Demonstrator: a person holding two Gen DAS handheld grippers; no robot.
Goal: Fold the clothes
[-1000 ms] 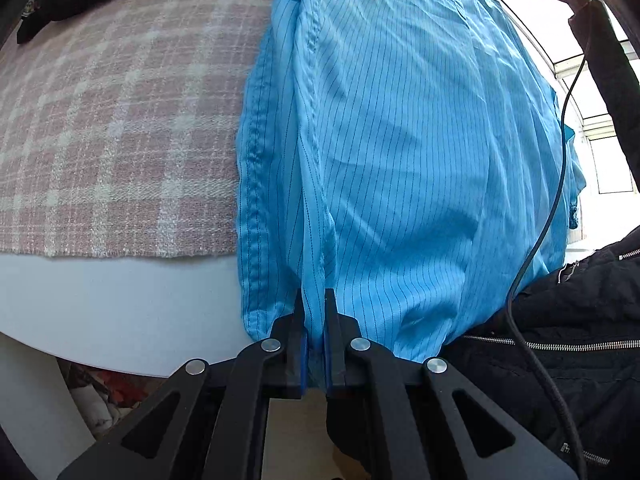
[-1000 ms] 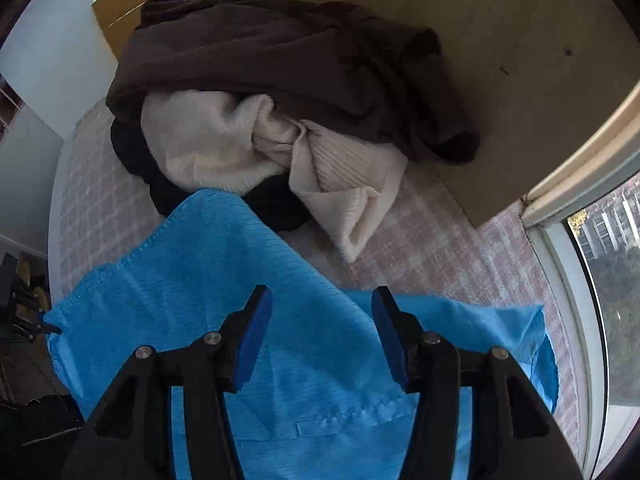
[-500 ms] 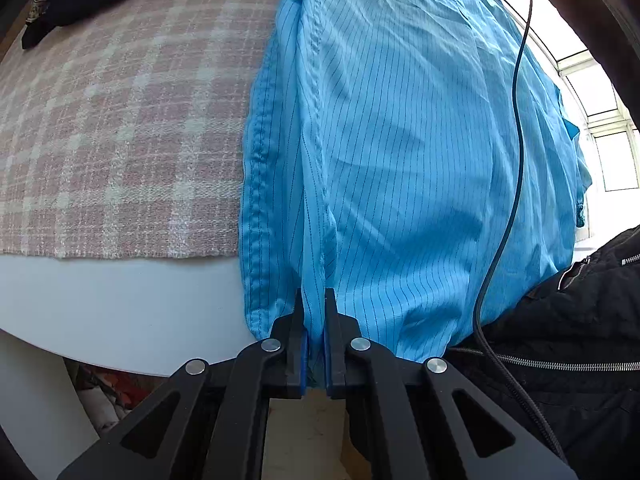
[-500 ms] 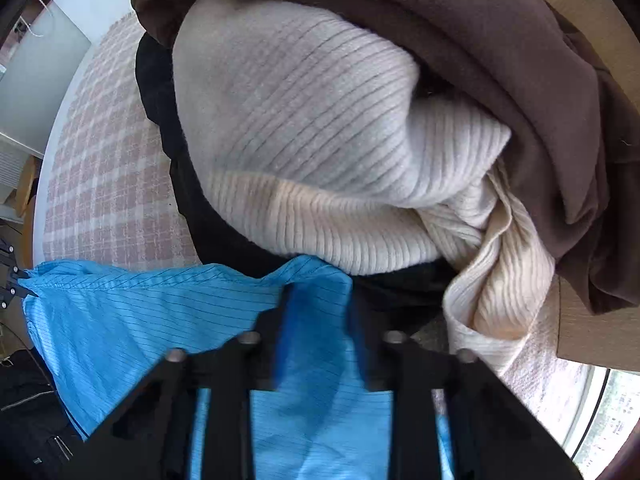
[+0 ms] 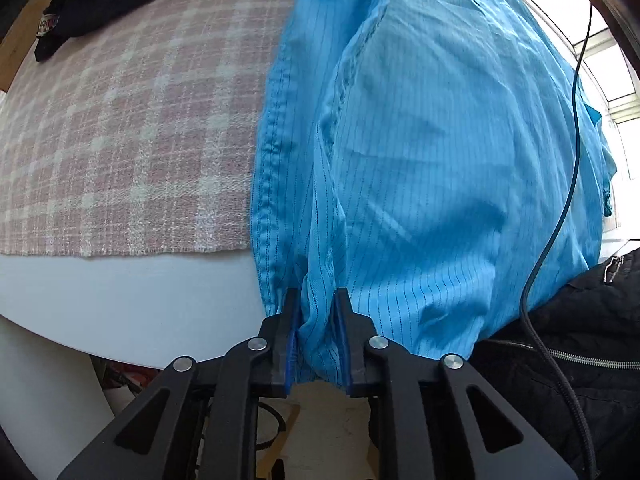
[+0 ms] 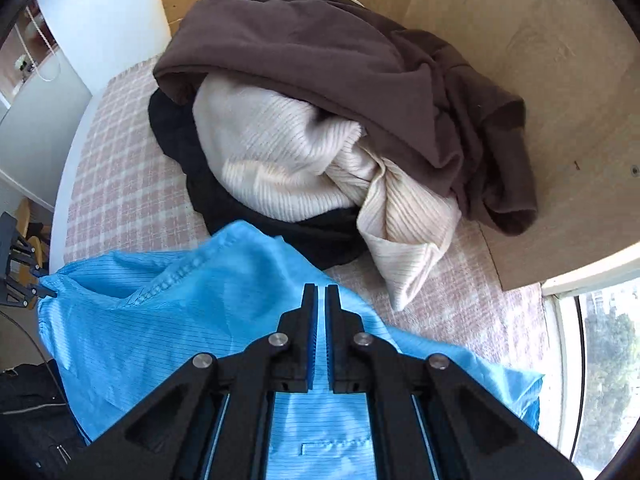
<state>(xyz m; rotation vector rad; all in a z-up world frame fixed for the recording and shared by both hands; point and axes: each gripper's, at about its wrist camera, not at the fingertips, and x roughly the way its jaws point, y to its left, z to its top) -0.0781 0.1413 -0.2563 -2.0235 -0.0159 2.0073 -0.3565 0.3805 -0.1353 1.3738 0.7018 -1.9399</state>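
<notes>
Both grippers just changed: left gripper (image 5: 316,336) jaws easing apart with blue shirt (image 5: 440,160) hem loose between them at the table (image 5: 120,300) edge, right gripper (image 6: 321,328) snapped closed empty above it, so a release.

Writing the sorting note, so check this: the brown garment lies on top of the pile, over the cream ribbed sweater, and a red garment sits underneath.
Wrong colour. Under the cream ribbed sweater lies a black garment, not red, as the right wrist view shows. The brown garment does lie on top.
</notes>
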